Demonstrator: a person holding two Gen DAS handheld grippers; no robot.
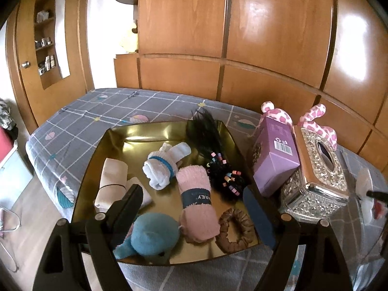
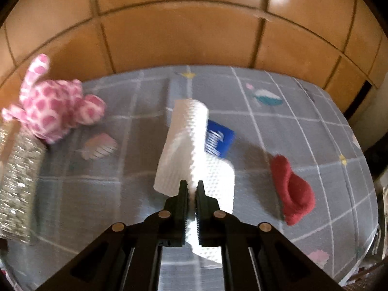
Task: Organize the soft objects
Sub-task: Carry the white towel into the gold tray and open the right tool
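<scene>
In the left wrist view a gold tray on the bed holds a blue plush, a pink rolled towel, a white rolled sock, a beige cloth, a brown scrunchie and a black beaded hairpiece. My left gripper is open above the tray's near edge, empty. In the right wrist view my right gripper is shut on a white textured cloth with a blue label, held above the bed. A red sock lies to its right.
A pink spotted plush lies by a silver tissue box, which also shows in the left wrist view beside a purple box. The grey checked bedsheet ends at a wooden wardrobe wall.
</scene>
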